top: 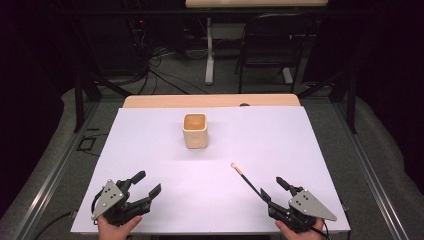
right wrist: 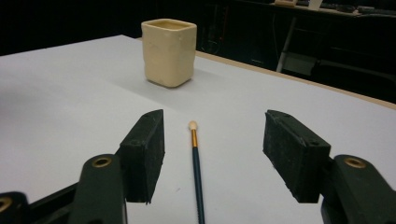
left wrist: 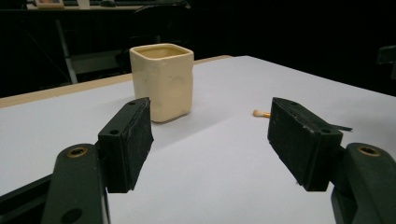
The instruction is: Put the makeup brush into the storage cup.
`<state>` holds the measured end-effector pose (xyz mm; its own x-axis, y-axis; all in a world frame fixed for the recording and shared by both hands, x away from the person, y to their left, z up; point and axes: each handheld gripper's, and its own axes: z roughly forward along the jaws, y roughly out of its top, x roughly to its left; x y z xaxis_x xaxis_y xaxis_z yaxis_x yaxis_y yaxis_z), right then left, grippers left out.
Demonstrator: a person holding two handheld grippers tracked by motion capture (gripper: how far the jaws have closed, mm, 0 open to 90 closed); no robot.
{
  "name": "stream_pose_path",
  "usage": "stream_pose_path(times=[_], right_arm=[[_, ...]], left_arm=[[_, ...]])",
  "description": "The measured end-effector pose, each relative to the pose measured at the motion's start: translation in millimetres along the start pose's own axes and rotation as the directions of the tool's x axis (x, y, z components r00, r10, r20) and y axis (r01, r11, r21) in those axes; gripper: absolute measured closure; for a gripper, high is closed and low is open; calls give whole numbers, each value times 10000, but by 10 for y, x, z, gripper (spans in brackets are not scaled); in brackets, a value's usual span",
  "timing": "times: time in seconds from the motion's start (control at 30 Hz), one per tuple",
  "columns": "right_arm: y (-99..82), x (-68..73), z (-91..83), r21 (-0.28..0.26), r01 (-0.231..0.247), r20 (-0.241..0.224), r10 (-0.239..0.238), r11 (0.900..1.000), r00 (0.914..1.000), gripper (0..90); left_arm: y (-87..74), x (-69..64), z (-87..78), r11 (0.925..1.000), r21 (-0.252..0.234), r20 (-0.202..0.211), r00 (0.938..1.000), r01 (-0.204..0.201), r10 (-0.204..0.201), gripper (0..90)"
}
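Right tool [right wrist: 210, 158] spread wide, straddling the brush [right wrist: 196, 163] lying flat on the counter [top: 150, 150], lined up for pinching its handle. Left tool [top: 142, 187] also spread, empty, idle at the near edge. Cream cup [top: 195, 130] upright mid-counter, probably awaiting the brush.

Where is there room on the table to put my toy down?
Lots of bare white table lies left of the cup and between the two grippers. It is tighter by the right gripper, where the brush lies.
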<state>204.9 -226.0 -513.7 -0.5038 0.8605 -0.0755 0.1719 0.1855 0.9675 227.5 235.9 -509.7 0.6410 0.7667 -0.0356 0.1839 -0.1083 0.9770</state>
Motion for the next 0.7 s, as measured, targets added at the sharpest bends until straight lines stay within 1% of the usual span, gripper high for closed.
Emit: stream_pose_path(times=[0.07, 0.13, 0.2, 0.23, 0.3, 0.37, 0.4, 0.47, 0.53, 0.6, 0.63, 0.7], right_arm=[[-9, 0, 10, -17, 4, 60, -4, 10000, 10000, 387], [-20, -7, 23, 200, -66, 79, 65, 9998, 9999, 393], [-18, -5, 25, 285, -60, 38, 59, 9996, 10000, 393], [-20, -1, 30, 305, -45, 3, 45, 9995, 10000, 392], [-17, 17, 43, 466, 198, -31, -197, 9987, 9998, 394], [-14, 13, 53, 394, 197, -35, -196, 9990, 9998, 393], [-2, 4, 54, 493, 111, -82, -107, 9987, 9999, 392], [13, 1, 59, 430, 39, -29, -38, 9991, 10000, 392], [27, 5, 43, 422, 115, -3, -115, 9990, 9999, 389], [34, 9, 29, 506, 103, -105, -97, 9987, 9999, 388], [34, 11, 27, 575, 68, -207, -56, 9983, 9998, 388], [38, 13, 25, 828, 72, -264, -51, 9965, 9996, 388]], left_arm=[[-3, -6, -3, 10000, -10, -77, 10000, -4, 4, 308], [1, -7, -12, 9997, 182, -88, 9999, 140, -138, 308], [7, 7, -18, 9995, 283, -198, 9997, 156, -150, 308], [10, 16, -16, 9994, 229, -148, 9996, 246, -243, 308], [4, 27, -11, 9994, 219, -152, 9995, 275, -272, 308], [-14, 36, -3, 9989, 394, -72, 9997, 249, -246, 310], [-15, 38, 0, 9988, 447, -33, 9998, 220, -219, 312], [-12, 39, -3, 9990, 400, -46, 9998, 200, -198, 312], [-17, 40, -1, 9988, 382, -107, 9995, 293, -289, 312], [-21, 41, -1, 9986, 380, -121, 9993, 371, -367, 314], [-27, 45, -4, 9986, 391, -48, 9994, 342, -340, 318], [-31, 46, -9, 9982, 471, -34, 9993, 372, -371, 324]])
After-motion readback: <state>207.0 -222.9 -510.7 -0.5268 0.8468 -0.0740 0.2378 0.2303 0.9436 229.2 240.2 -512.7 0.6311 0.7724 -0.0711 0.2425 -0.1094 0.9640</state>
